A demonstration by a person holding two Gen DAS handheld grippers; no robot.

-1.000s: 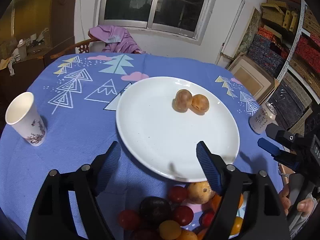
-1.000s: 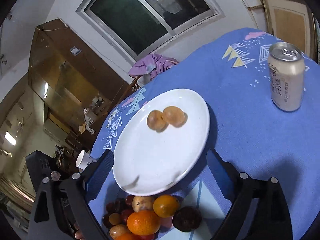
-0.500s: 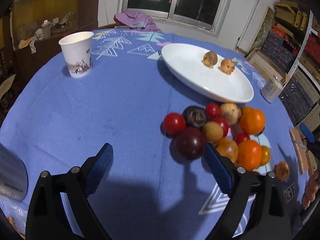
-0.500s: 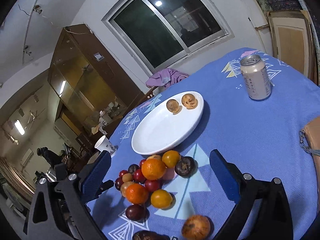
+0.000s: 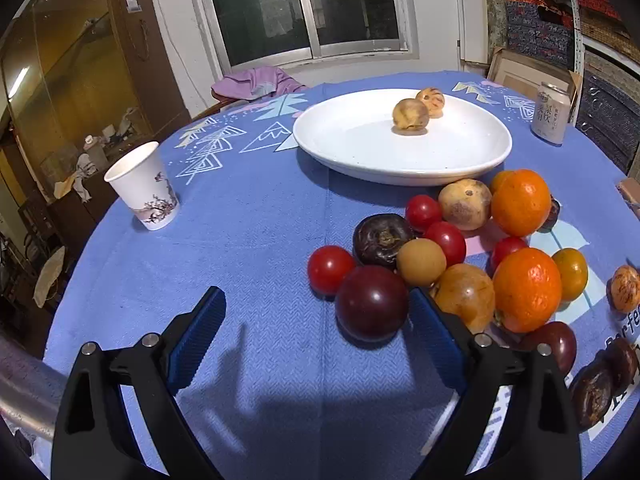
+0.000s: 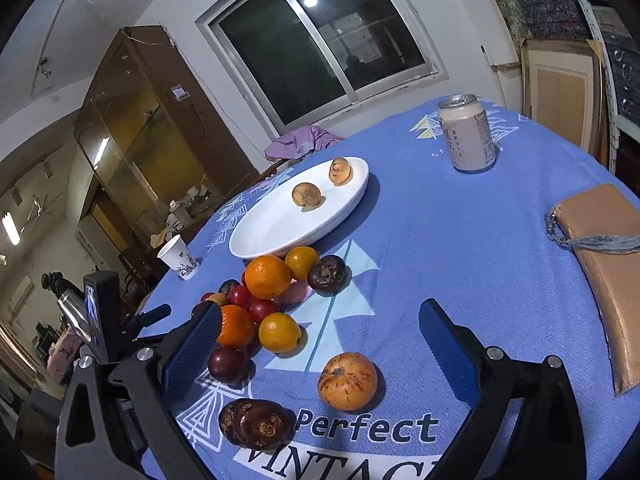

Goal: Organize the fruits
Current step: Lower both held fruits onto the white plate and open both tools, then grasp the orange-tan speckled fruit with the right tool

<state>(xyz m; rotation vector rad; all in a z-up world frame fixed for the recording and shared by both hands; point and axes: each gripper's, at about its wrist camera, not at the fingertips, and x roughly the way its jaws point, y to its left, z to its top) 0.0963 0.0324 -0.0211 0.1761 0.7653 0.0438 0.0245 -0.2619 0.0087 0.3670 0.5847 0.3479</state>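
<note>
A white plate [image 5: 360, 148] holds two brownish-yellow fruits [image 5: 410, 115]; it also shows in the right wrist view [image 6: 272, 228]. A pile of fruits lies in front of it: oranges [image 5: 520, 202], red tomatoes [image 5: 330, 268], a dark plum [image 5: 372, 302]. My left gripper [image 5: 316, 336] is open and empty, low over the cloth, with the plum just inside its right finger. My right gripper [image 6: 320, 344] is open and empty above the cloth near a striped orange fruit [image 6: 347, 380] and a dark wrinkled fruit [image 6: 258, 422].
A paper cup [image 5: 142, 186] stands at the left of the table. A drink can [image 6: 466, 132] stands at the far right. A tan pouch [image 6: 604, 256] lies at the right edge. The round table has a blue cloth [image 5: 240, 240].
Both grippers have pulled back from over the plate toward the near side and dropped lower. The fruit pile now lies in front of them. Both stay open.
</note>
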